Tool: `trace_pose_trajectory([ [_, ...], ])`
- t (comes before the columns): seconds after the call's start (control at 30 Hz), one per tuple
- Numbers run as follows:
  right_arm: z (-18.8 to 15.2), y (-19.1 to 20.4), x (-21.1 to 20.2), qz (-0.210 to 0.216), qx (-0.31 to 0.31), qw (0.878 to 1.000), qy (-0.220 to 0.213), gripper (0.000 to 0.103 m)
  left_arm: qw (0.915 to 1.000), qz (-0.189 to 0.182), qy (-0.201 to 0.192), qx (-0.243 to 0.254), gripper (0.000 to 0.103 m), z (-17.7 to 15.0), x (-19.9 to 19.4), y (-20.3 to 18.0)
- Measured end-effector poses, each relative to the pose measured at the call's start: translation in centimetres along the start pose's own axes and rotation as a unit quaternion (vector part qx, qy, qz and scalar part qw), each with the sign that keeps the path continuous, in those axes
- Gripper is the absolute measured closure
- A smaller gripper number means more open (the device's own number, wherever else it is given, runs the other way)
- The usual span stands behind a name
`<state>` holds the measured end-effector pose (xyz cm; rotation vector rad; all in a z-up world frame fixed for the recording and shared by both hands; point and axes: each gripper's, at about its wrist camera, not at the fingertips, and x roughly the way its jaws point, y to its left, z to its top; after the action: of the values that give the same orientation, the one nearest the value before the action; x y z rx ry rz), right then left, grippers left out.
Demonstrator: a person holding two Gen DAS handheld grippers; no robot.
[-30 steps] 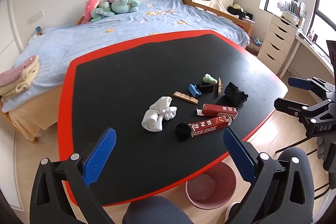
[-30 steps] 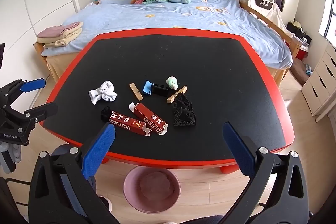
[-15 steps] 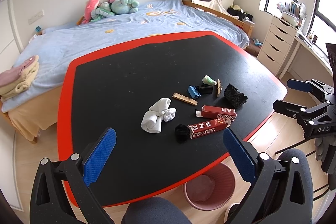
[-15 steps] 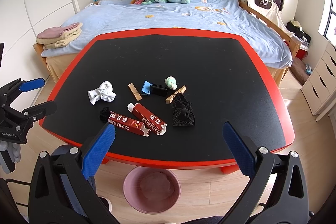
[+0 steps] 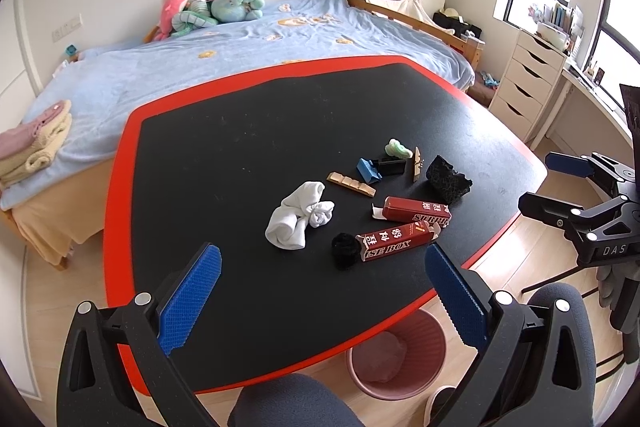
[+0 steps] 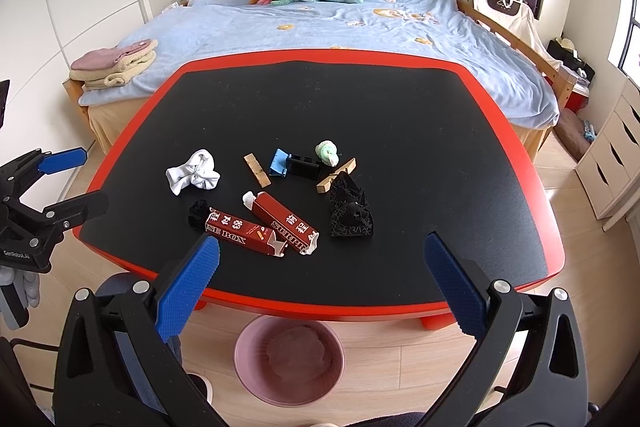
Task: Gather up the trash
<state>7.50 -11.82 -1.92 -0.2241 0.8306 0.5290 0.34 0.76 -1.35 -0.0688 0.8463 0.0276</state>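
**Trash scattered ahead of two empty claws**

A black surface (image 6: 400, 131) lies ahead of both claws. Below the released right claw (image 6: 318, 285) stands a pink bin (image 6: 248, 371). Red cartons (image 6: 280, 221) lie just beyond it. The left claw (image 5: 320, 291) is also released.

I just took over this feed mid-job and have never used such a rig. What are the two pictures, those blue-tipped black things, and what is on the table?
Each picture comes from a fisheye camera on a handheld gripper, looking along its two blue-padded fingers. The left gripper and right gripper are both open and hold nothing. Each also shows in the other's view, off beside the table.

On the black table with a red rim lie a white sock, two red boxes, crumpled black material, a small black wad, wooden strips, a blue and black piece and a pale green lump. A pink bin stands on the floor below the near edge.
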Motion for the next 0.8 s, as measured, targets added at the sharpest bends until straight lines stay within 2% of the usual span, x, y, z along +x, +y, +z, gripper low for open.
trace_pose_trajectory([
  [0.47,0.3,-0.4,1.6,0.004,0.004,1.0,0.015,0.003,1.0,-0.004,0.008,-0.003,0.005,-0.1,1.4,0.7],
  [0.8,2.5,-2.4,5.6,0.005,0.005,0.998,0.054,0.003,0.9988,-0.016,0.044,0.011,0.005,1.9,4.9,1.7],
])
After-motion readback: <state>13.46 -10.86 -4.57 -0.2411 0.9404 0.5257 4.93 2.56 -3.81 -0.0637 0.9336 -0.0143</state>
